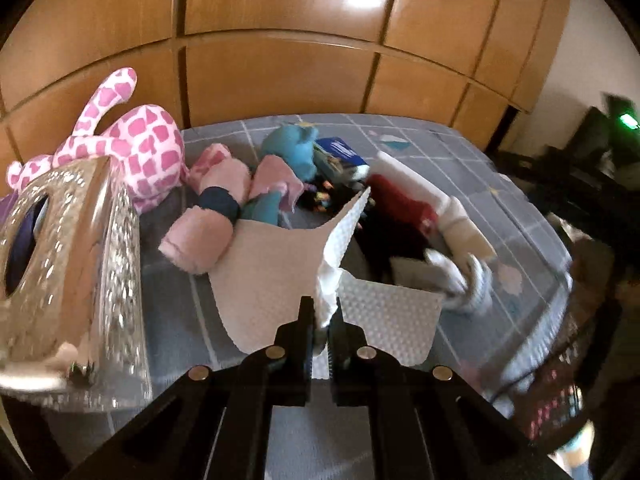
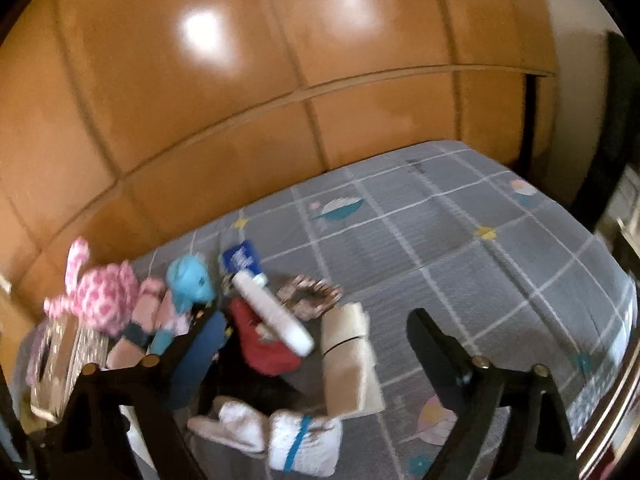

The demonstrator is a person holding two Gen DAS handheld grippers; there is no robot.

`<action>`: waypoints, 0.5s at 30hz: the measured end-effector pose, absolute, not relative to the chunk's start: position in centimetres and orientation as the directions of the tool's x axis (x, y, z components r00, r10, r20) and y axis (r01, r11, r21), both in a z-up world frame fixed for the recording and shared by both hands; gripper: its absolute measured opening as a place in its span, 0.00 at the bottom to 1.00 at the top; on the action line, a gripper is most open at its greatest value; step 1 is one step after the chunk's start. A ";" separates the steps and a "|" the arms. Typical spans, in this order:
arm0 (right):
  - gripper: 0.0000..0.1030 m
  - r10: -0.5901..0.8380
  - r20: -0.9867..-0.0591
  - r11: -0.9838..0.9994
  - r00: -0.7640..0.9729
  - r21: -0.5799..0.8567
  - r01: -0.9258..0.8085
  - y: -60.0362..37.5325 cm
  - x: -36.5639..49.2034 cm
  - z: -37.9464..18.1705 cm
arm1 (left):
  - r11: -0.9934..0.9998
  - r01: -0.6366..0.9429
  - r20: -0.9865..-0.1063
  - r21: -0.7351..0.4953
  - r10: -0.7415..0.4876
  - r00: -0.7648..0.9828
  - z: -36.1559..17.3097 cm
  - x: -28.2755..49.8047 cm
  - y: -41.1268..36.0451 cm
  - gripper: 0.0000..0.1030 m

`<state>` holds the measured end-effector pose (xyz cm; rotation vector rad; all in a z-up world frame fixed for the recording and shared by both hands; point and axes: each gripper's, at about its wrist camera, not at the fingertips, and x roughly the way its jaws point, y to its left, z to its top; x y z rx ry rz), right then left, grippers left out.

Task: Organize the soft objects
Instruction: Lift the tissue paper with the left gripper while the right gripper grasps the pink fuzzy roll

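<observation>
The left tongs (image 1: 323, 312) are clamped on a white tissue (image 1: 280, 280), pinched at its bunched middle, likely so the sheet lifts free. It hangs just beside the glittery tissue box (image 1: 80, 264), whose oval slot shows only dark. Beyond the box, plush toys and rolled cloths crowd the bed (image 2: 460, 240). The right tongs (image 2: 312, 328) stand apart, empty, above that pile.

Grey grid-patterned bedsheet (image 2: 460, 248) with pastel motifs; glossy wooden wardrobe panels (image 1: 280, 40) behind it; silver jewelled tissue box (image 1: 72, 264) at left edge; blue carton (image 2: 242, 260).
</observation>
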<state>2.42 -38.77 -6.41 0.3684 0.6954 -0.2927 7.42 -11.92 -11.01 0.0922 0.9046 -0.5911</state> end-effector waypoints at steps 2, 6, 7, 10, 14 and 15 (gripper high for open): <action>0.86 -0.070 -0.697 0.921 0.714 0.231 0.315 -37.7 3.4 -6.8 | 0.825 0.538 -0.757 -0.171 -0.459 0.464 -10.8 6.3 -11.2 0.06; 0.81 0.103 -0.737 0.940 0.668 0.293 0.178 -34.7 5.1 -8.2 | 0.809 0.568 -0.748 -0.148 -0.468 0.472 -10.7 4.6 -10.7 0.06; 0.81 0.144 -0.741 0.939 0.656 0.313 0.147 -33.9 5.4 -8.5 | 0.808 0.574 -0.747 -0.136 -0.464 0.476 -10.8 4.2 -10.5 0.06; 0.76 0.259 -0.751 0.932 0.608 0.360 0.047 -30.8 6.6 -9.1 | 0.793 0.593 -0.745 -0.142 -0.480 0.463 -11.5 3.2 -9.7 0.05; 0.71 0.340 -0.760 0.918 0.554 0.397 -0.019 -27.7 8.6 -9.7 | 0.763 0.630 -0.736 -0.143 -0.508 0.448 -11.5 1.8 -9.1 0.05; 0.71 0.362 -0.759 0.910 0.542 0.413 -0.029 -27.0 9.2 -9.9 | 0.757 0.639 -0.732 -0.139 -0.513 0.448 -11.3 1.4 -8.9 0.05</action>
